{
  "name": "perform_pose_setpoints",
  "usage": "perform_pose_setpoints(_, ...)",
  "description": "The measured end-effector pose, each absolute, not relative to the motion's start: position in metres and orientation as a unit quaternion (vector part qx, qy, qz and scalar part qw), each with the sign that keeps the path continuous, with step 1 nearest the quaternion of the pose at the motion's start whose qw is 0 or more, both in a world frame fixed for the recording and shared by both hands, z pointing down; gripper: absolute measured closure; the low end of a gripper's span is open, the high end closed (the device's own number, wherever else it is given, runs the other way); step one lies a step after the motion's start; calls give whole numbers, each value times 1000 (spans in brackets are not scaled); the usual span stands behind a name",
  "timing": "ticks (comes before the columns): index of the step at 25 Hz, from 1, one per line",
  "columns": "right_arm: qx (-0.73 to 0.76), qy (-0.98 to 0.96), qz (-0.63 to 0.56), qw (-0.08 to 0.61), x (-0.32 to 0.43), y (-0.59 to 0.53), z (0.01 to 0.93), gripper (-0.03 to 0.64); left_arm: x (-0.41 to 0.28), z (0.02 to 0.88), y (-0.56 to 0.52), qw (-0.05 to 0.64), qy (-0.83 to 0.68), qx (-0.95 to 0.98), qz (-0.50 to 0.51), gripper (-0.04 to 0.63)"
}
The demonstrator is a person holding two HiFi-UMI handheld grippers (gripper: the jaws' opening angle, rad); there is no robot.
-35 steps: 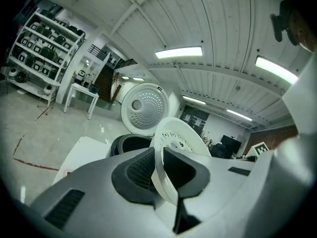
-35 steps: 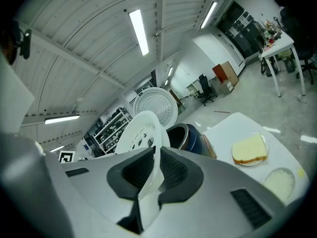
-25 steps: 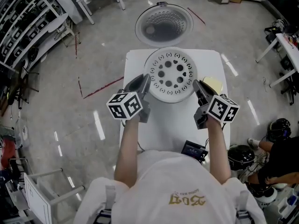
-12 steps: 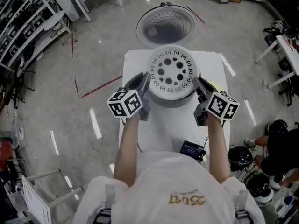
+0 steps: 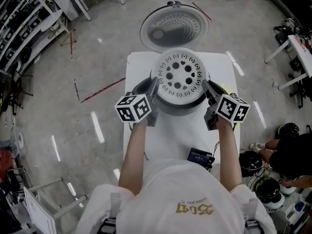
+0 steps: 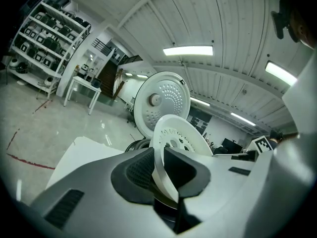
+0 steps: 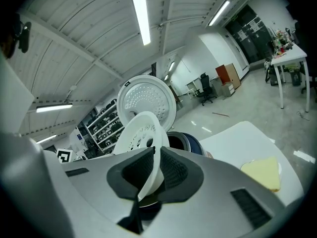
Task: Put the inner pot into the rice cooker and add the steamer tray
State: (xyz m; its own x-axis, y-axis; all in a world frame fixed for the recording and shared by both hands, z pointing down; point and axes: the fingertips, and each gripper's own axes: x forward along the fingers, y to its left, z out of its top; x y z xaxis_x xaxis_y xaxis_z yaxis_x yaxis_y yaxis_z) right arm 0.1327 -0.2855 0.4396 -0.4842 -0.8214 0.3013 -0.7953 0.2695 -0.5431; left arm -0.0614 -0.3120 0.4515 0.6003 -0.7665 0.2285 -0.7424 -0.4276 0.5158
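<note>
While the white table (image 5: 146, 145) carries everything, the rice cooker (image 5: 179, 106) is the landmark. It stands at the table's far end with its lid (image 5: 170, 26) swung open behind it.

The steamer tray (image 5: 181, 74) is right over the cooker's mouth and covers most of it. I can't tell if the tray is seated or just above the rim. The inner pot is not clearly visible under it.

The tray looks like thin, stiff white plastic, so light and rigid. The rim is probably a bit slick, and a thin lip is the only good place to hold it.

The left gripper (image 5: 153, 89) pinches the rim on the cooker's left side, pads closed on the edge. The right gripper (image 5: 207, 89) pinches the opposite rim the same way.

The tray is a round disc, so it has no real long axis. Its holed face points up and sits roughly level. The line between the two grips runs side to side across the cooker.

A yellow pad (image 7: 262, 172) lies on the table just right of the cooker.
</note>
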Motion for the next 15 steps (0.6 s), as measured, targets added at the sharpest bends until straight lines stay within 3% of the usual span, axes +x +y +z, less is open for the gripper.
perform_pose_setpoints(15,-543,793,-266,-80,134,-300,463,520,-53,475,-325,229,-459,856,72,488)
